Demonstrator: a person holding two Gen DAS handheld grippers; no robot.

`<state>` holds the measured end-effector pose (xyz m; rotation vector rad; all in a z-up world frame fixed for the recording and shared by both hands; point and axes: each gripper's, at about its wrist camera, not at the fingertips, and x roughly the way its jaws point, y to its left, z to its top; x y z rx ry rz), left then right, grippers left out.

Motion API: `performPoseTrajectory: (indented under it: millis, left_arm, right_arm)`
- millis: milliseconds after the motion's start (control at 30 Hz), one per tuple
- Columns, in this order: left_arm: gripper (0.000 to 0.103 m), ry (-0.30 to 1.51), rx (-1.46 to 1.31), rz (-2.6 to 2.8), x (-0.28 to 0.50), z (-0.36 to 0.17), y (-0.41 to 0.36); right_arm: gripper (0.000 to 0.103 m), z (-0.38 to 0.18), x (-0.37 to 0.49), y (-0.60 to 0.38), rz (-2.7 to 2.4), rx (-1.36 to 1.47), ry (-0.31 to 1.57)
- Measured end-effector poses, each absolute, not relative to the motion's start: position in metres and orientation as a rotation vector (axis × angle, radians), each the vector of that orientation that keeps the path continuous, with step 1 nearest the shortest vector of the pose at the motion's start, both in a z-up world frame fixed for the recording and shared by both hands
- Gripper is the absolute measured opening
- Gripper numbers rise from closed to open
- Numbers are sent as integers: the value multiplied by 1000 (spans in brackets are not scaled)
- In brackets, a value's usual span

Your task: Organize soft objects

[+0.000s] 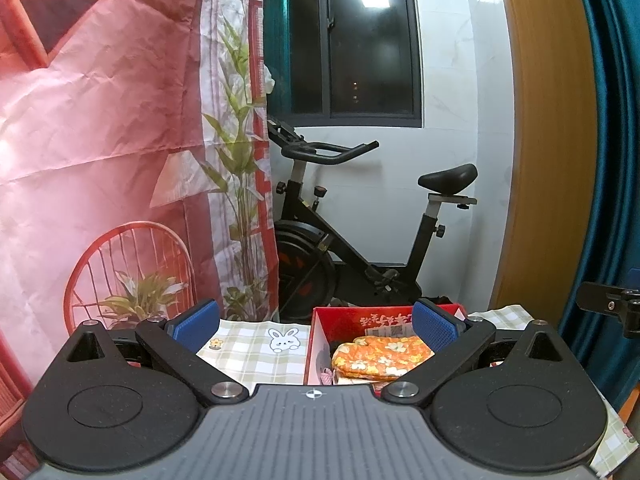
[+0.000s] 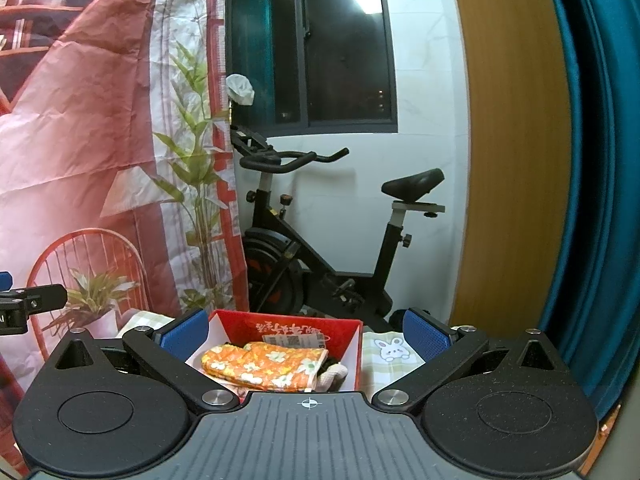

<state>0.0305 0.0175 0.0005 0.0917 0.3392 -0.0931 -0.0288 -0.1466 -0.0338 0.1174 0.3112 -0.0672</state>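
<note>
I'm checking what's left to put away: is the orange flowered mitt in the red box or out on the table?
In. The orange flowered mitt lies inside the red box, on top of other soft items, below the rim in both views.

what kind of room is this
Most likely a room in a home: an exercise bike under a dark window, a teal curtain, and a table with a checked bunny cloth holding a red box.

Both wrist views toward red box [image 1: 320, 344]
</note>
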Motion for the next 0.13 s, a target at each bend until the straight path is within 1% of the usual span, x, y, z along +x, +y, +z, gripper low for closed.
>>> performPoseTrajectory:
  millis: [133]
  left_arm:
    - [103,340,92,-92,30,0,17]
  right_arm:
    - [103,-34,-29,-146,-67,116,310]
